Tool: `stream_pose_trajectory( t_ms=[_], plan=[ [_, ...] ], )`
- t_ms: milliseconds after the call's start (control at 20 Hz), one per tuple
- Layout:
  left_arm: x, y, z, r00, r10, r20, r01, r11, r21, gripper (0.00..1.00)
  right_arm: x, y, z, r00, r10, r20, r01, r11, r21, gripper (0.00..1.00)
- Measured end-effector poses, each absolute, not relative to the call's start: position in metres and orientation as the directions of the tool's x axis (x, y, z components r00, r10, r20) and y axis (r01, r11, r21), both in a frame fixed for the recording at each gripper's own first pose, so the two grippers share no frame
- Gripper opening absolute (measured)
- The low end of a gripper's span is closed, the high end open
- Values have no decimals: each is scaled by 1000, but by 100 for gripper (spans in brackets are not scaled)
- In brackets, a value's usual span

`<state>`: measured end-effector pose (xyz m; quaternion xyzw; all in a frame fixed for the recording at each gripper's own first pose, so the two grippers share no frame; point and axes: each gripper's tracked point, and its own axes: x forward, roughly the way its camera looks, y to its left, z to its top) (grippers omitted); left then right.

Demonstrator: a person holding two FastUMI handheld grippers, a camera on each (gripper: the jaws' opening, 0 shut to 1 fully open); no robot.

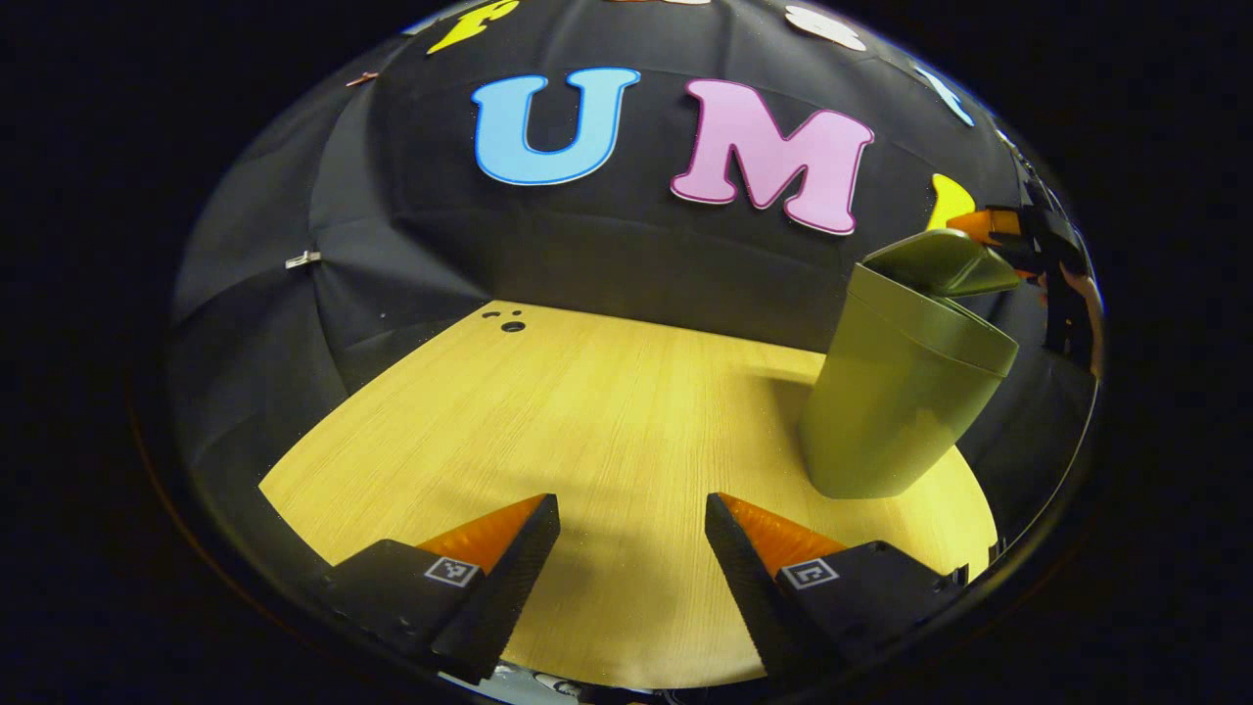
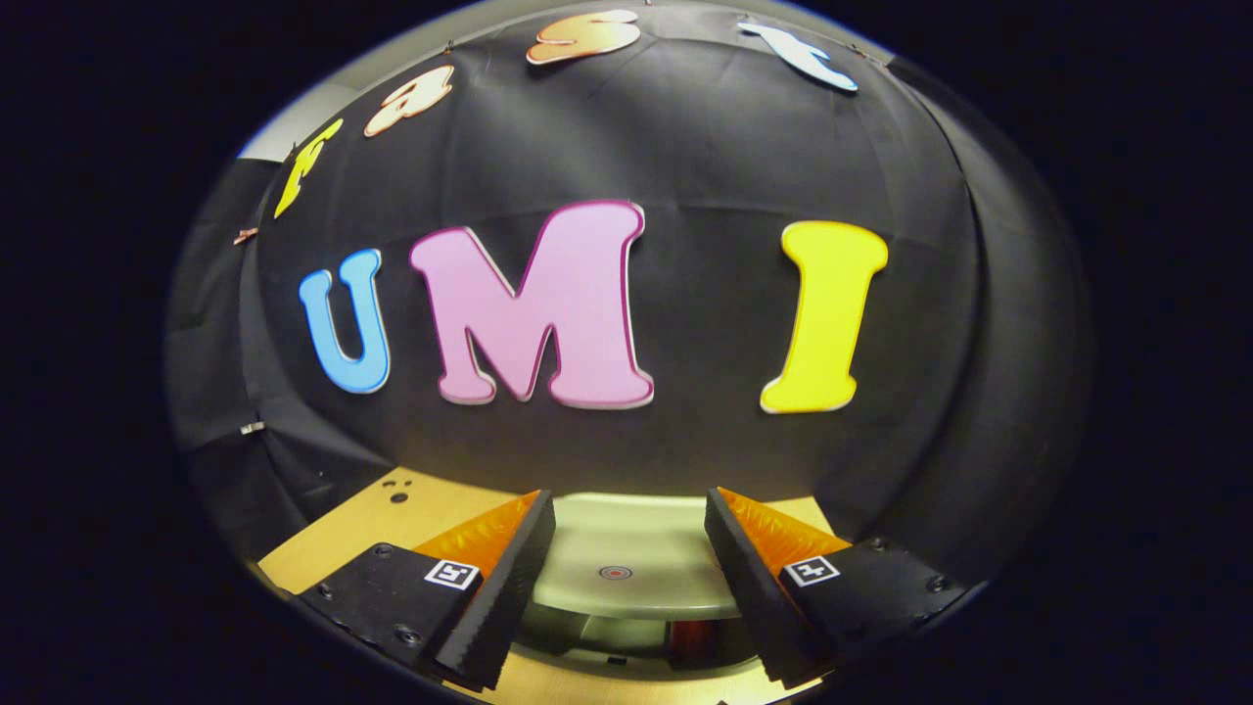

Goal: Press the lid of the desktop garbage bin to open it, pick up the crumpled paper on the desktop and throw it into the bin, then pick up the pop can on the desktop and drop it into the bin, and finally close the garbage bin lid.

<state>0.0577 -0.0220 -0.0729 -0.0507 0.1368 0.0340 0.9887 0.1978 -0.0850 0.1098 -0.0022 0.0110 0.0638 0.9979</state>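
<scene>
Garbage bin point(image 1: 905, 392), olive green, standing at right of the left gripper view on the wooden desktop point(image 1: 587, 421), lid point(image 1: 945, 262) raised. Left gripper point(image 1: 631, 548) spread wide, gripping nothing. Right gripper point(image 2: 629, 548) likewise agape and empty, poised above the lid point(image 2: 617, 563) at lower centre.
</scene>
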Motion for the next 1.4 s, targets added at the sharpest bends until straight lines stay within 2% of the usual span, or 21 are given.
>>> stream_pose_trajectory(
  t_ms=[250, 450, 1400],
  plan=[
    [60, -42, -79, 953, 19, -302, -35, 998, -47, 96, 195, -87, 73, 989, 135, -65, -134, 991, 18, 97],
    [64, -48, -83, 947, 11, -320, -24, 999, -37, 96, 193, -89, 57, 987, 131, -96, -134, 991, -28, 97],
    [64, -62, -80, 956, -2, -292, -22, 997, -79, 96, 189, -89, 49, 992, 119, 27, -117, 990, -84, 99]
  ],
)
